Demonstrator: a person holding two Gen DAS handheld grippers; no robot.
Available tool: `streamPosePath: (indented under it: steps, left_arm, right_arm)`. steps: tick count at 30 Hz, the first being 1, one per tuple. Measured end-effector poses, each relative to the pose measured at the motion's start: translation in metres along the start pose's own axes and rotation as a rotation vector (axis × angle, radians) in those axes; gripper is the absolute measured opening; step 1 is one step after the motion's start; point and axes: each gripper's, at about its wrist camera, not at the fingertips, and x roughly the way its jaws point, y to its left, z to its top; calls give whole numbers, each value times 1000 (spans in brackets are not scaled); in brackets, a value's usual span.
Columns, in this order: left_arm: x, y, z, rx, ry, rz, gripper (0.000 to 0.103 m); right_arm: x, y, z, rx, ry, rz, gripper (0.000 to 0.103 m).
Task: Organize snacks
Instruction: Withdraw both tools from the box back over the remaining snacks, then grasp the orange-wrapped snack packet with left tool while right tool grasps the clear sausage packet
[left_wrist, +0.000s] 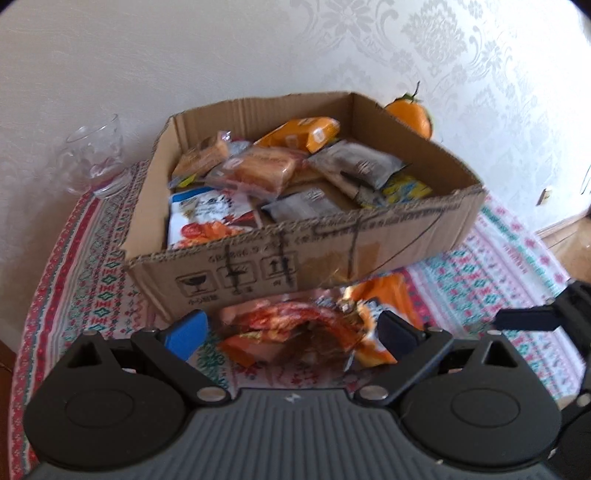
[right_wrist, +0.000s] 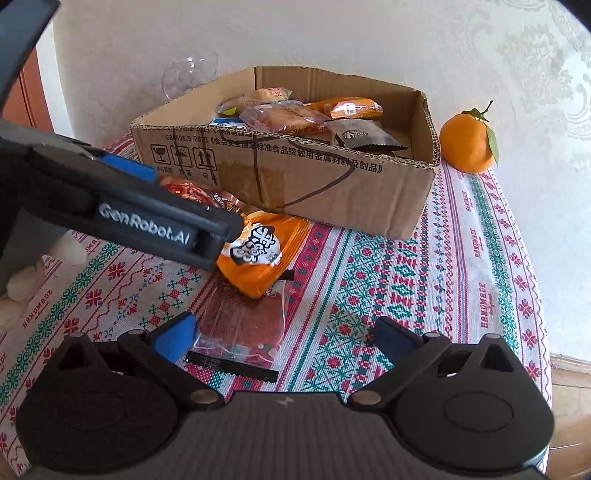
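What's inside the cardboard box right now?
The cardboard box holds a loose pile of wrapped snacks: an orange packet, clear-wrapped cakes, grey sachets, a white bag. Whatever lies beneath the pile is covered.

I see the table under a patterned cloth (right_wrist: 406, 288). Directly on it sit a cardboard box (right_wrist: 332, 184), a glass (left_wrist: 96, 162), an orange (right_wrist: 467, 142), an orange packet (right_wrist: 266, 251) and a clear red packet (right_wrist: 240, 332).
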Motion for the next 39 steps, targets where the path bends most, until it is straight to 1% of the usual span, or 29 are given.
streamPosePath:
  steps: [4,8,11,15,17,21,25,27,29,31,35,36,37,39]
  left_arm:
    - [-6,17,-9,-21,13,6,99]
    - [-13,44,-21,-76,48,33,99]
    - [-20,57,-31,-89,60,52,99]
    - [-30,68,-40,-112,73,75,99]
    - [-39,70,-40,-123,59,88,98]
    - [-46,62,-27,-128,0,40,99]
    - [-25,46,-8,-131,-28,59,99]
    - [-11,40,-4,-122,-21,93,99]
    - [-1,37,-6,-116,-1,122,99]
    - [1,39,-11,-115,17,131,99]
    - [-10,54,-30,-136,42,117,99]
    - [-13,58,-34,-145,46,111,101]
    - [-15,63,-39,-163,47,104,103]
    - [-19,72,-47,-216,49,82,103]
  right_arm:
    - [0,-1,0,-2,-2,3,103]
    - [1,-2,-1,6,-18,-4,103]
    - [2,-3,0,6,-18,-5,103]
    - [3,-13,2,51,-12,-44,103]
    - [3,-17,3,65,-8,-55,103]
    - [4,-15,2,70,-18,-64,103]
    - [4,-14,0,73,-30,-70,103]
    - [4,-14,0,70,-31,-68,103]
    - [4,-13,0,67,-31,-64,103]
    - [3,-14,-1,62,-35,-57,103]
    - [3,-14,-3,59,-41,-53,103]
    - [3,-14,-3,59,-43,-53,103]
    - [2,-14,-4,59,-46,-53,103]
    - [2,-14,-5,59,-56,-53,103]
